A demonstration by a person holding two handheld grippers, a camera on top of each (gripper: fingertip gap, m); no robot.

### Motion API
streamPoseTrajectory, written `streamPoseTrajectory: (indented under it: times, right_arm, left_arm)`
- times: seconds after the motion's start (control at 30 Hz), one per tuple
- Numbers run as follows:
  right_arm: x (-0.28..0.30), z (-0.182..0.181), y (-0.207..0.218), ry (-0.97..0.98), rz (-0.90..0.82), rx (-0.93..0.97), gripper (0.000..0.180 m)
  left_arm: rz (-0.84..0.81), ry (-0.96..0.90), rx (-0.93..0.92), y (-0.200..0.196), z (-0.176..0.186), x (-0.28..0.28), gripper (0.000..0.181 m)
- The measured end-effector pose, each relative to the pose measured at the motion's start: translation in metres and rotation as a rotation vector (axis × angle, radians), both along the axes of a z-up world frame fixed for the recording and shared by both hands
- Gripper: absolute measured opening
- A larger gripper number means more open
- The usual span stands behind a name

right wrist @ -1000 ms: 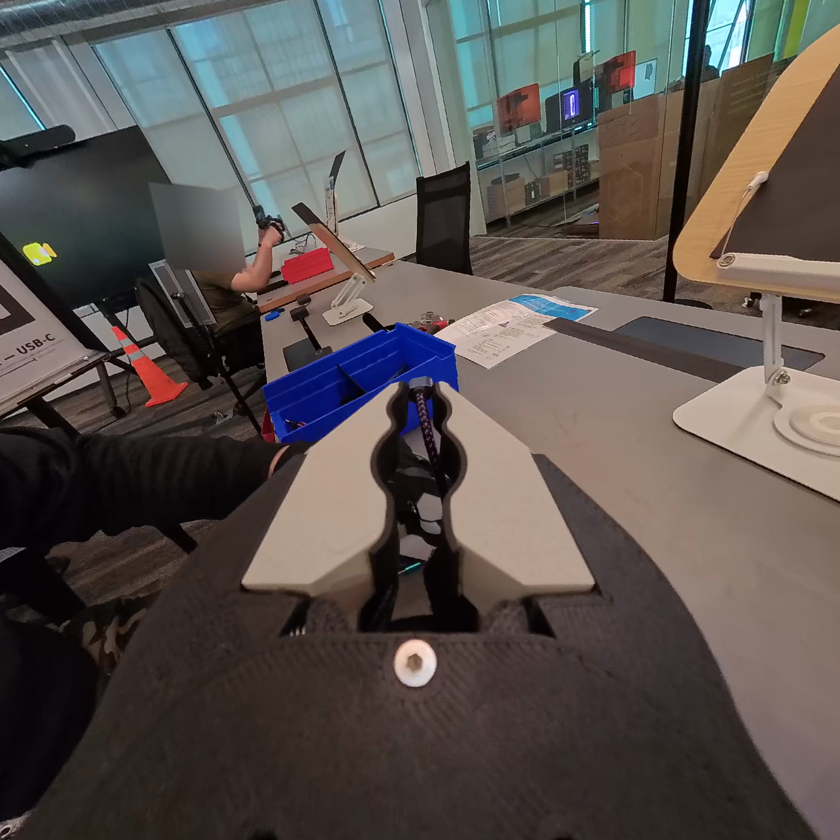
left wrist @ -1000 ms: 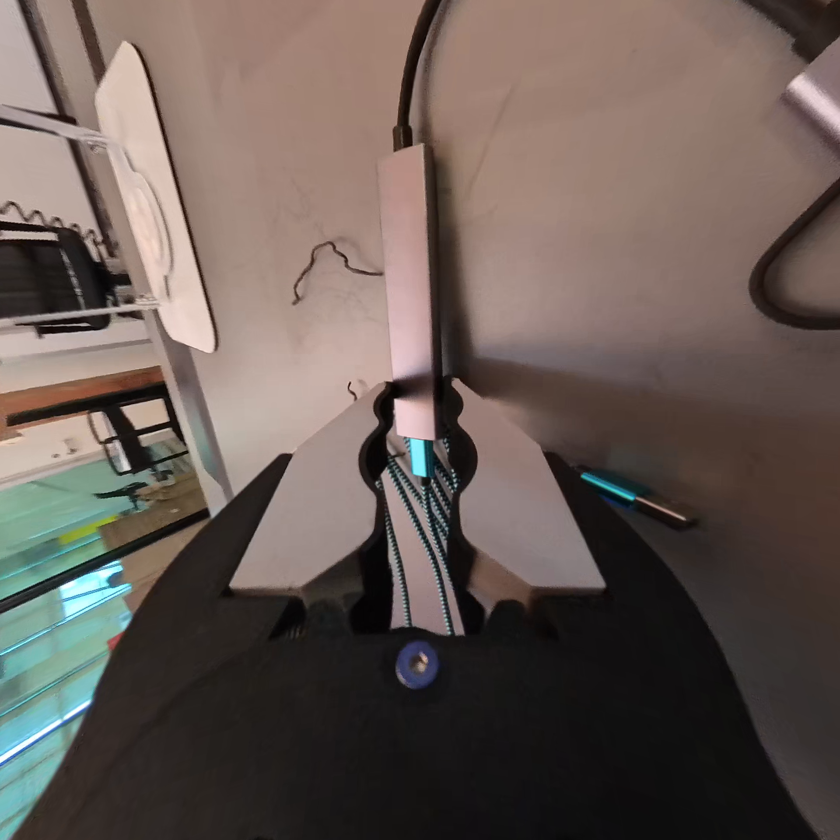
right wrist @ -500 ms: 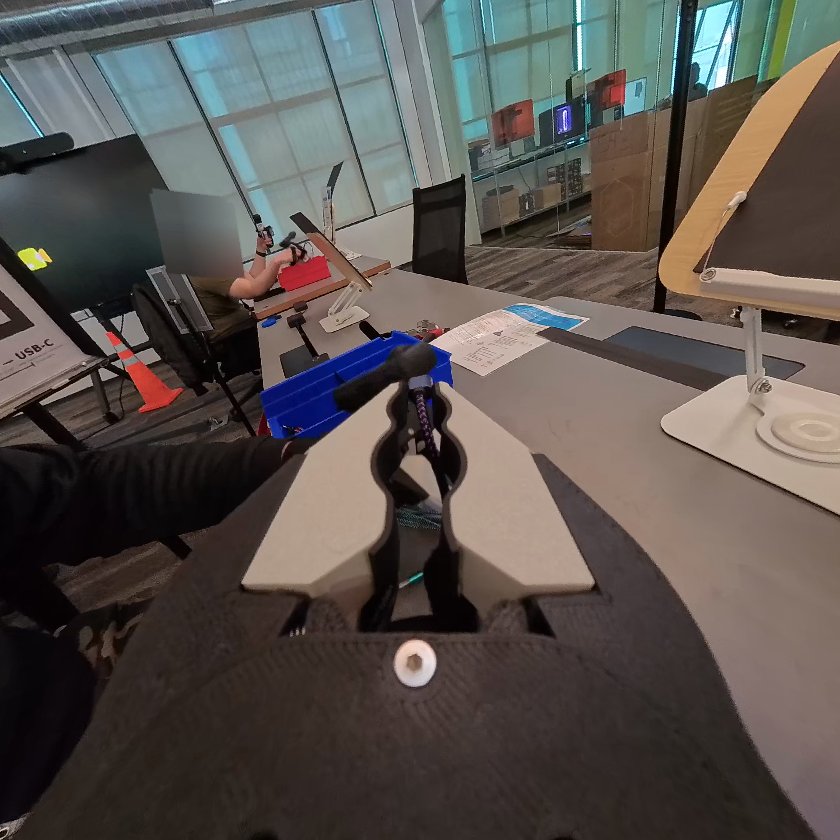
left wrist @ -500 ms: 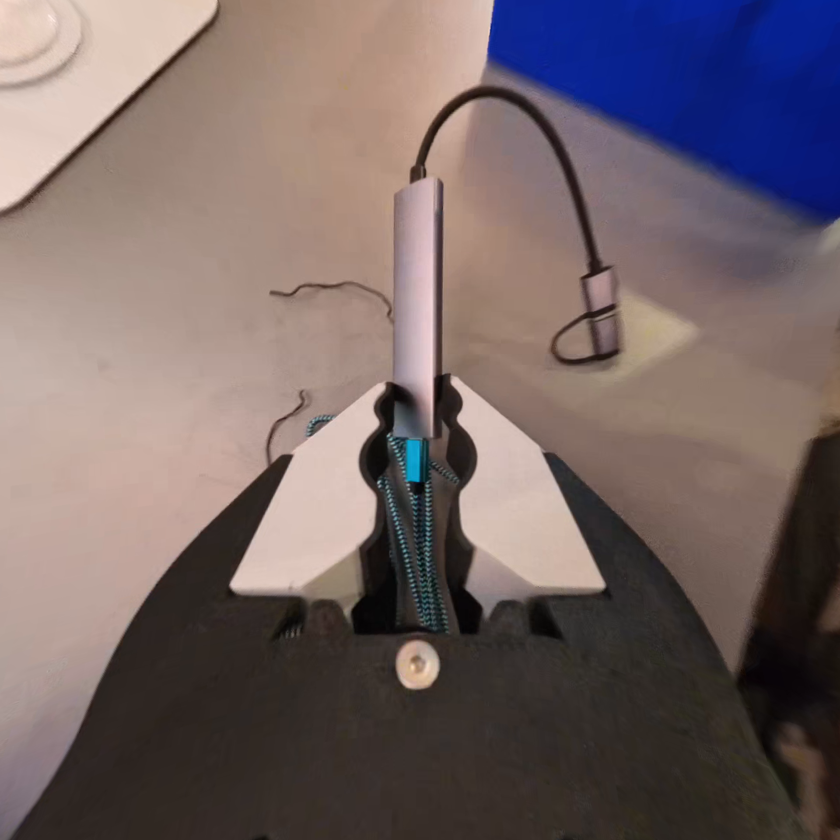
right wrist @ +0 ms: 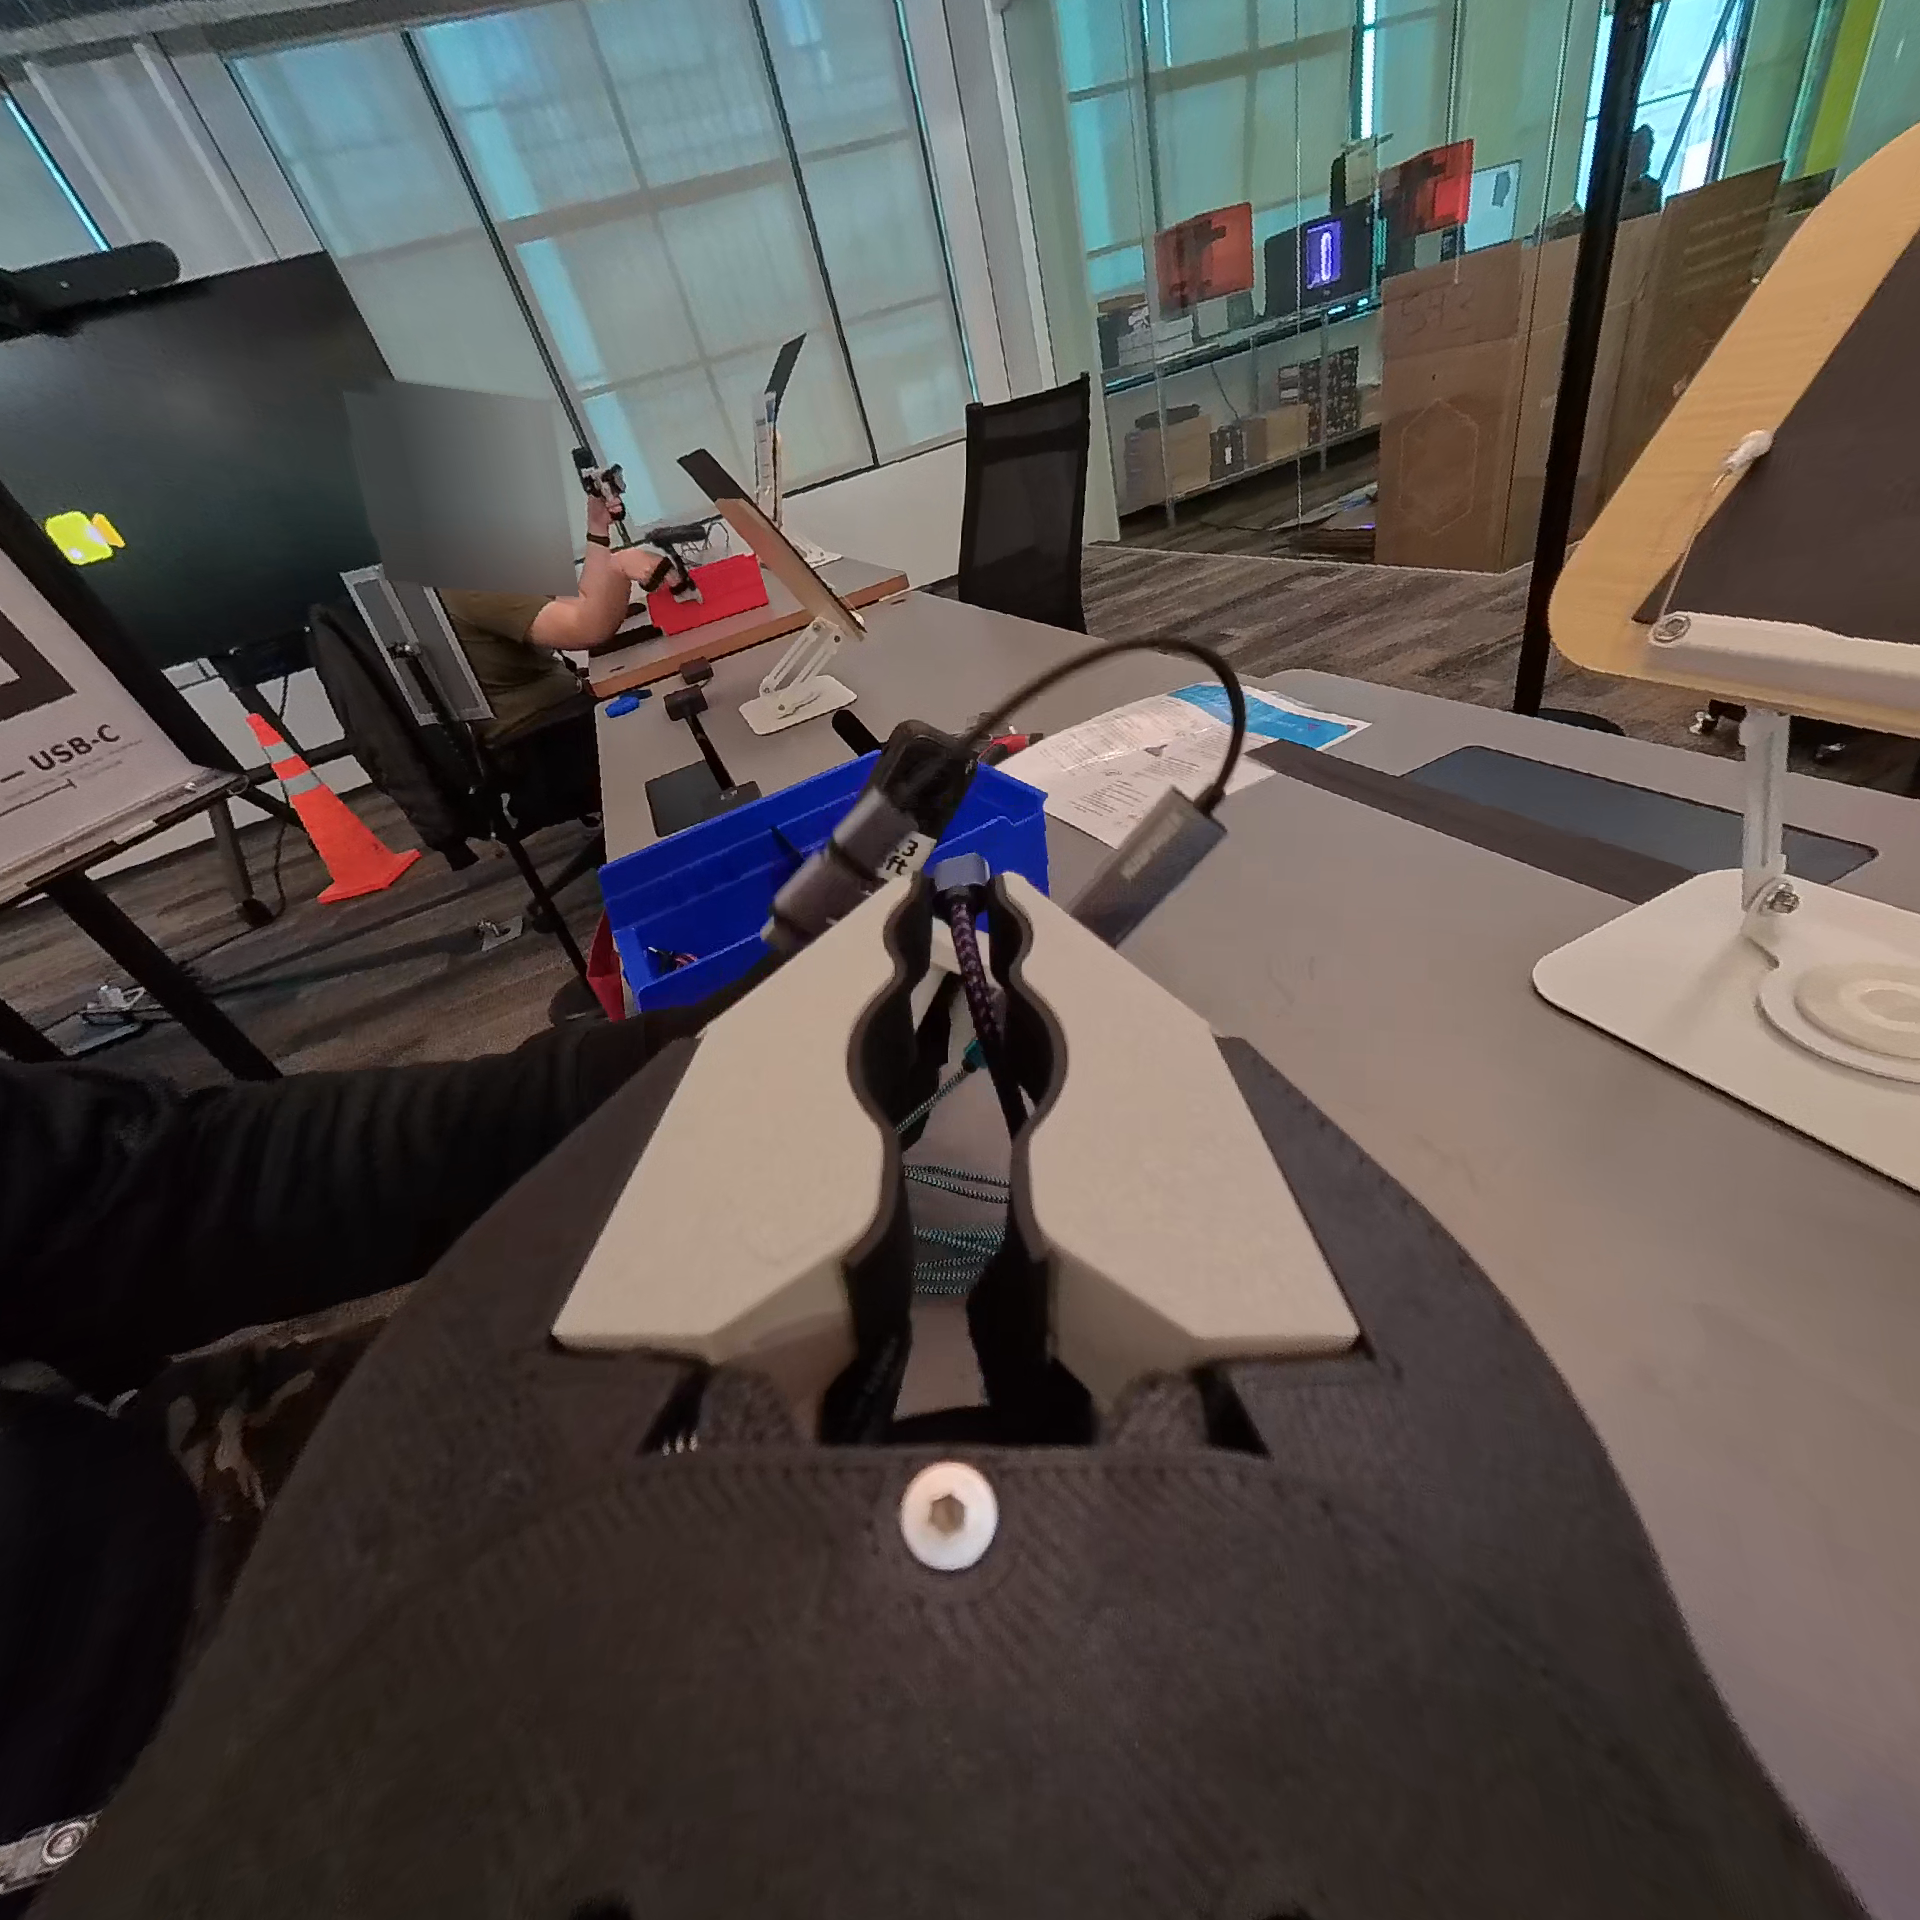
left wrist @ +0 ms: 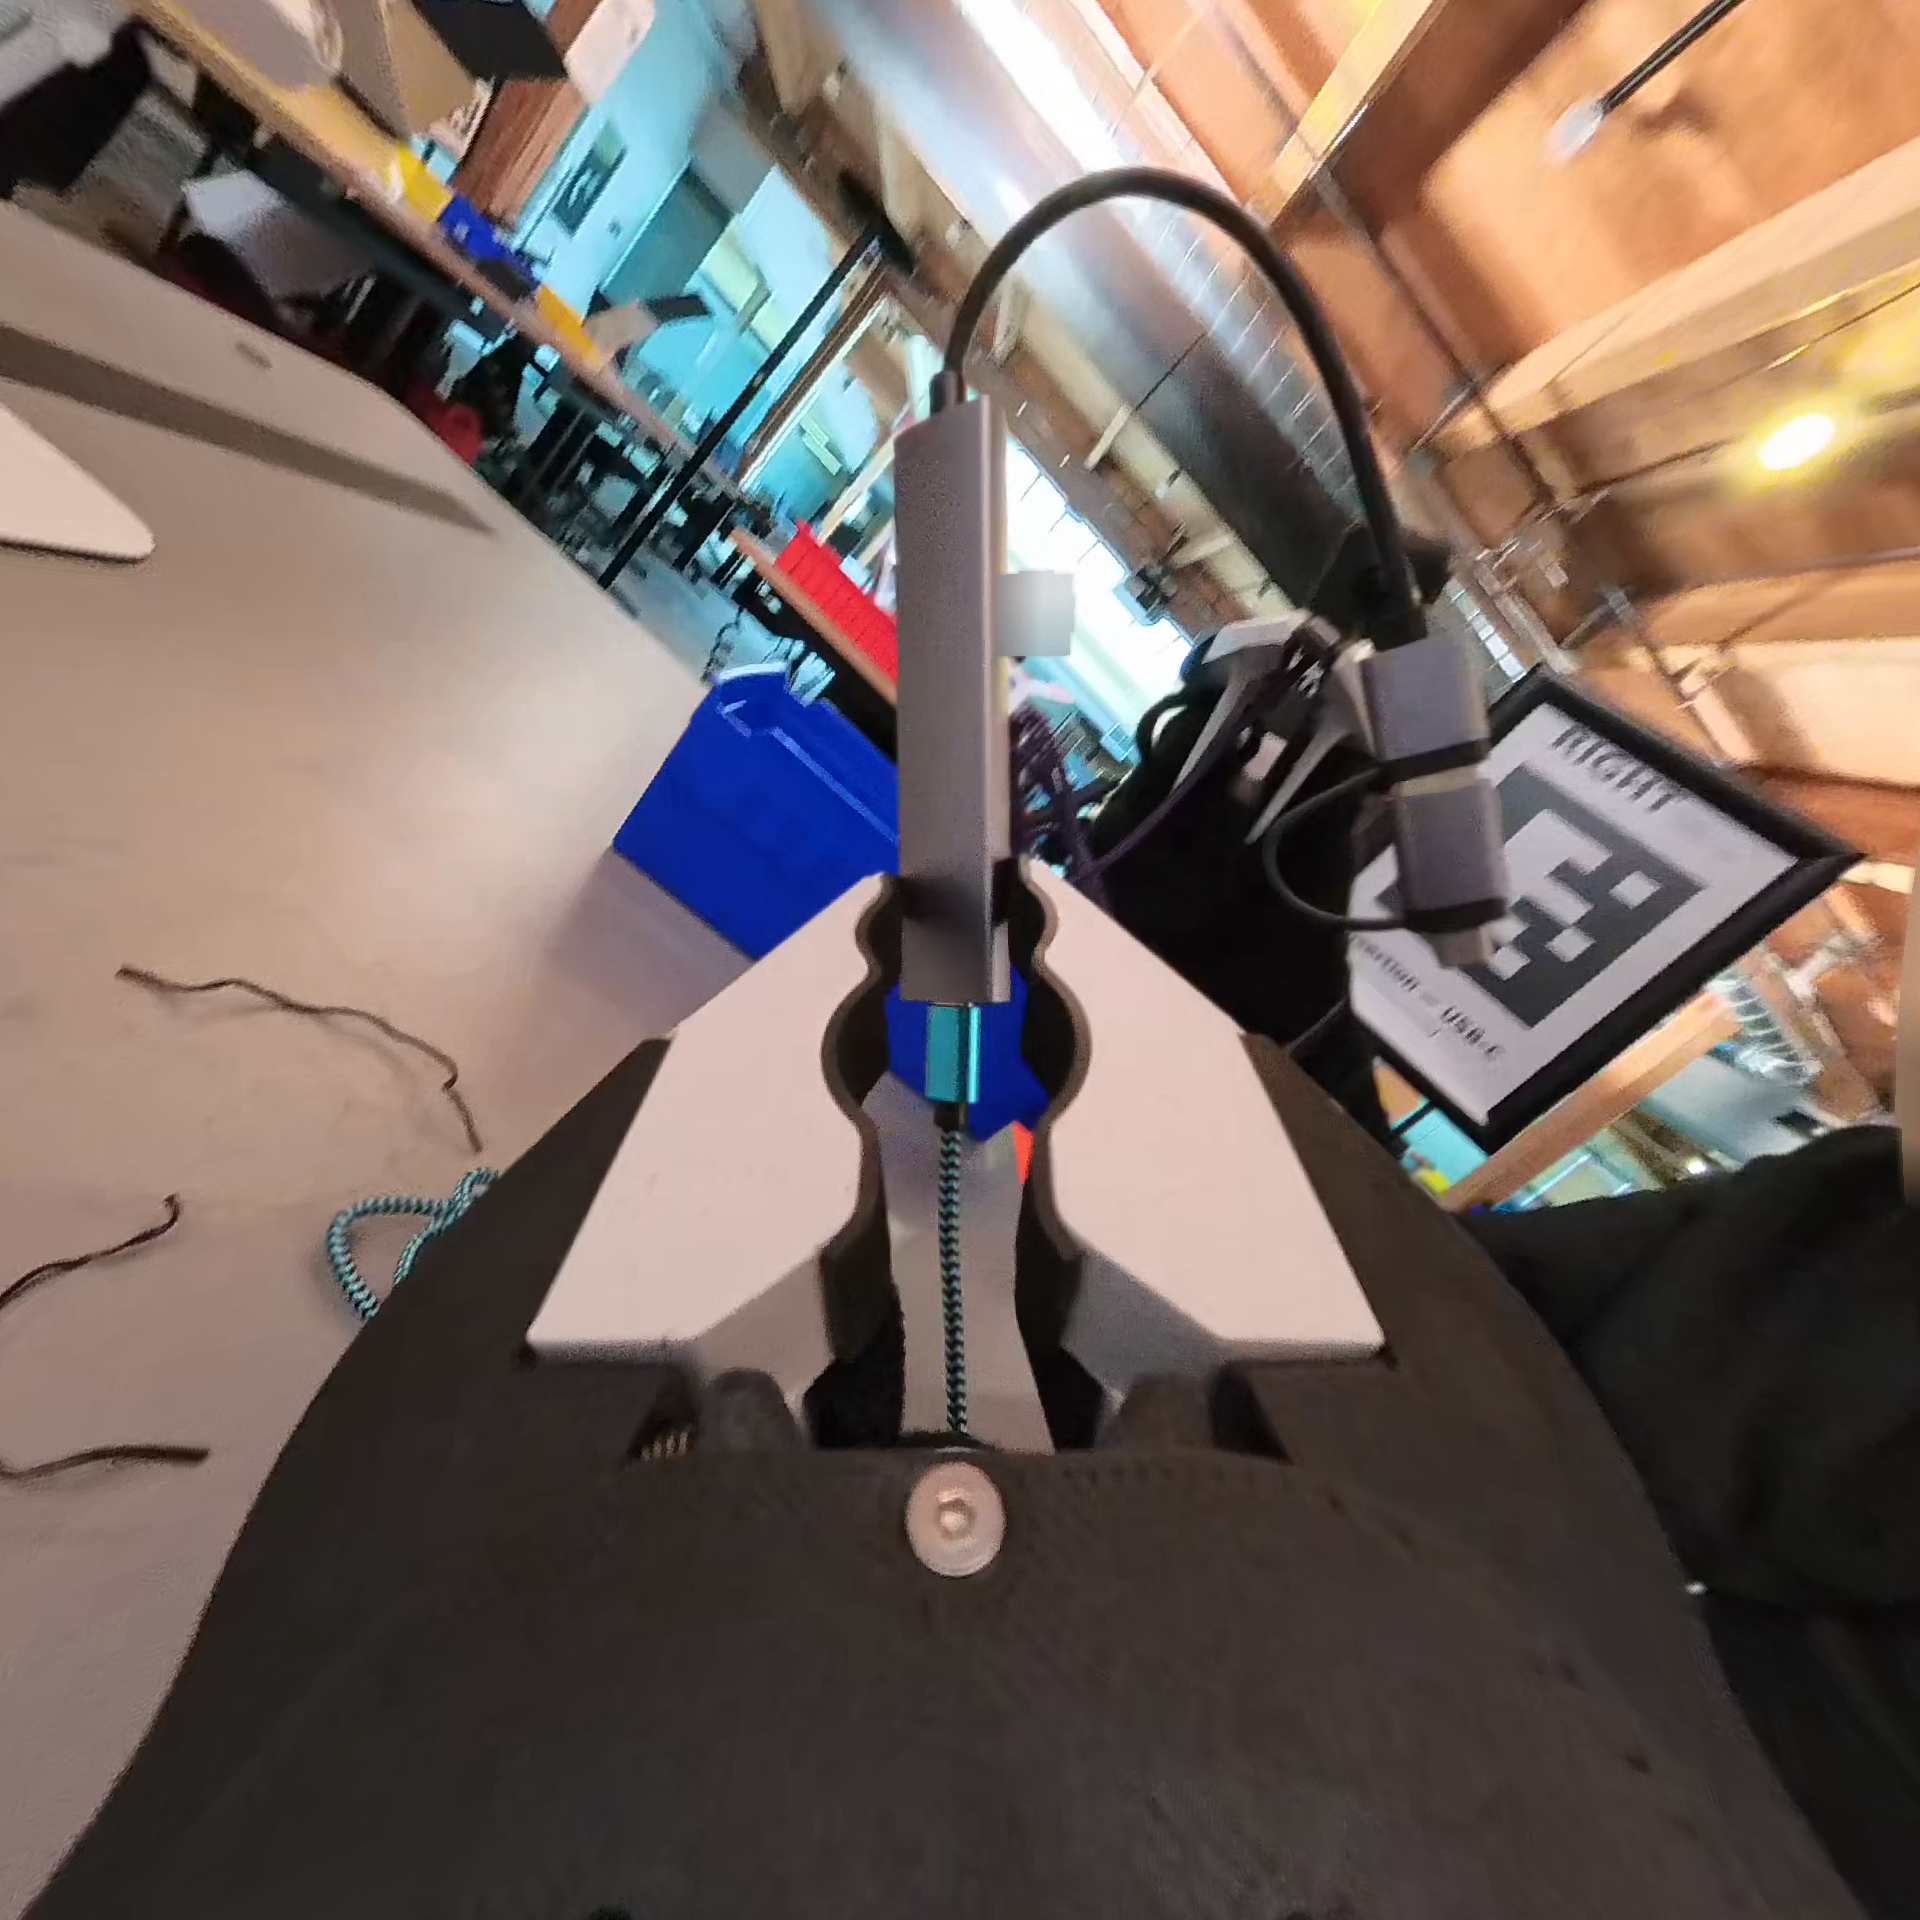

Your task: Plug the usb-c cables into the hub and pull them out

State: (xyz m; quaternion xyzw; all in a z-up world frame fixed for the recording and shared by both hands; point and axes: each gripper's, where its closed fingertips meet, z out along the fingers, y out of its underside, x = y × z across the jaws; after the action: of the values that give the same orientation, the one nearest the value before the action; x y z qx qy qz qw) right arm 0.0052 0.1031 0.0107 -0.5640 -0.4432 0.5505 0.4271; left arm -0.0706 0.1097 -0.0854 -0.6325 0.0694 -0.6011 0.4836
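Observation:
My left gripper [left wrist: 951, 894] is shut on the lower end of a slim grey hub [left wrist: 951, 675] and holds it upright above the table. A teal braided cable [left wrist: 951, 1060] is plugged into the hub's bottom end and runs back between the fingers. The hub's own black lead arcs right to its grey plug [left wrist: 1439, 790], which hangs free. My right gripper [right wrist: 961, 894] is shut on a purple braided cable [right wrist: 977, 956], whose grey plug sticks out at the fingertips. The hub [right wrist: 1153, 852] and its plug [right wrist: 852, 862] hover just beyond it.
A blue bin [right wrist: 727, 883] stands at the grey table's [right wrist: 1455, 1039] far edge, with a paper sheet [right wrist: 1174, 748] behind it. A white stand base [right wrist: 1714, 987] is at the right. A black sleeve [right wrist: 312, 1174] reaches in from the left. Teal cable slack [left wrist: 405, 1236] lies on the table. My right fingertips sit around 12 cm from my left ones.
My left gripper has lifted the hub off the table and tilted it upward, bringing it in front of my right gripper. The right gripper has stayed nearly still with the purple cable.

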Motion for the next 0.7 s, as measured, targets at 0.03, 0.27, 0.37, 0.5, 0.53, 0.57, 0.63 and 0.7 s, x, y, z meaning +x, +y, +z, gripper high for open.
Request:
streamPoseTrajectory:
  times: [0.03,0.27,0.37,0.5,0.53,0.57,0.63,0.7]
  right_arm:
    - [-0.001,-0.001,-0.001,-0.002,0.002,0.001,0.008]
    - [-0.01,-0.003,-0.011,0.0,0.029,0.086,0.008]
    - [-0.016,0.0,-0.021,0.006,0.049,0.148,0.007]
    - [-0.023,-0.008,-0.024,-0.023,0.056,0.154,0.008]
    - [-0.025,-0.011,-0.023,-0.032,0.054,0.143,0.008]
    - [-0.026,-0.015,-0.021,-0.037,0.051,0.138,0.008]
    - [-0.027,-0.02,-0.02,-0.044,0.049,0.124,0.008]
    - [-0.029,-0.024,-0.019,-0.051,0.049,0.12,0.008]
  left_arm:
    - [0.003,-0.035,0.012,0.0,0.004,-0.002,0.018]
    - [-0.091,-0.256,0.175,-0.028,0.054,-0.002,0.018]
    - [-0.132,-0.313,0.227,-0.038,0.069,0.001,0.018]
    - [-0.208,-0.292,0.172,-0.039,0.058,0.015,0.018]
    - [-0.215,-0.283,0.154,-0.038,0.053,0.017,0.018]
    - [-0.219,-0.284,0.143,-0.037,0.049,0.019,0.018]
    - [-0.235,-0.299,0.127,-0.037,0.042,0.019,0.018]
    - [-0.237,-0.337,0.115,-0.035,0.04,0.016,0.018]
